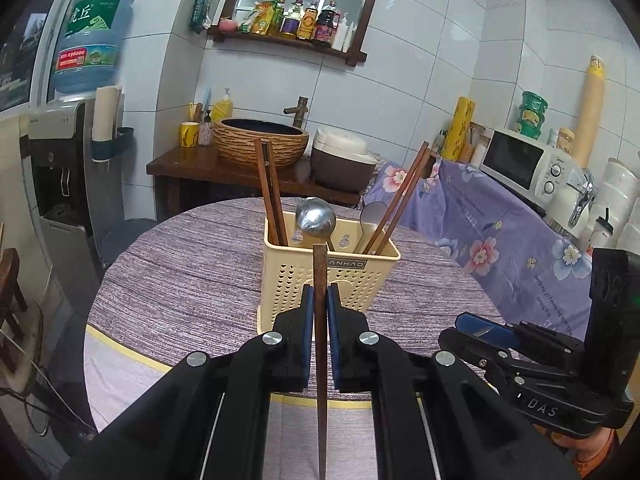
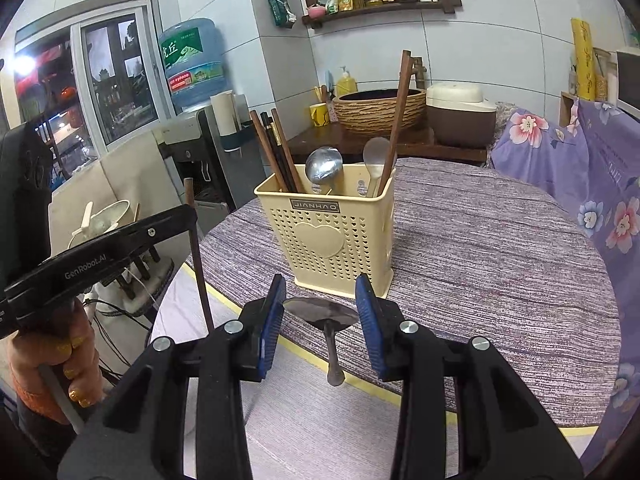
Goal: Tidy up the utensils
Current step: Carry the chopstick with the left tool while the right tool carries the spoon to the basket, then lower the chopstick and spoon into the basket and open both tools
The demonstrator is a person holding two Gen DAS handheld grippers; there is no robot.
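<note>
Now the left gripper (image 1: 320, 300) pinches a dark wooden chopstick (image 1: 320, 360) upright before the cream perforated plastic holder (image 1: 332, 280) on the table; lower it straight into the chopstick compartment. The right gripper (image 2: 320, 316), spread, hovers over a metal spoon (image 2: 324, 314).

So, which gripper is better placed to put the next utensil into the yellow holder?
Left. The left gripper already clamps a chopstick in front of the holder. The right gripper is open around a spoon on the table.

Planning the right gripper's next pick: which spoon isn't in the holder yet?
The metal spoon lying flat on the table's near edge, between the open right gripper fingers. The steel spoon and pale spoon stand in the holder.
</note>
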